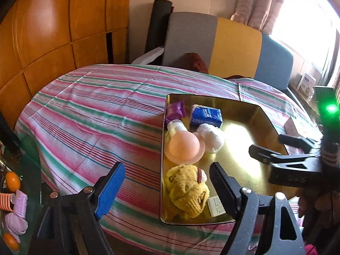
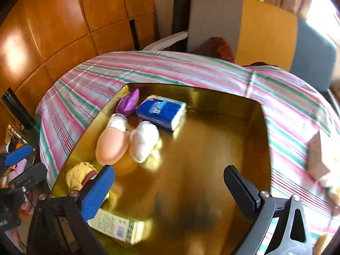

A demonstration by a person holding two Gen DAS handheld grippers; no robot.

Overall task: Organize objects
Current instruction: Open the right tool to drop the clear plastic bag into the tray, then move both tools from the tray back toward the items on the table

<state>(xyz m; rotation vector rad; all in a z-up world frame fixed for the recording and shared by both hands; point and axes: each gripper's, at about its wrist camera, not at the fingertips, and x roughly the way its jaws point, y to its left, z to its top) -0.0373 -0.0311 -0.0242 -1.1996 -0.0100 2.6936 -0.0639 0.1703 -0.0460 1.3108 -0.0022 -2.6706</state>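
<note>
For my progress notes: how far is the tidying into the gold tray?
Done: blue tissue pack, yellow knit hat and several more lie in the gold tray. In hand: nothing; both tools are open. Left: pink box on the striped cloth.

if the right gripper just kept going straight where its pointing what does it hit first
Most likely the bare gold floor of the tray. The right gripper is open and empty; the white fluffy ball sits left of its line, though depth is unclear.
</note>
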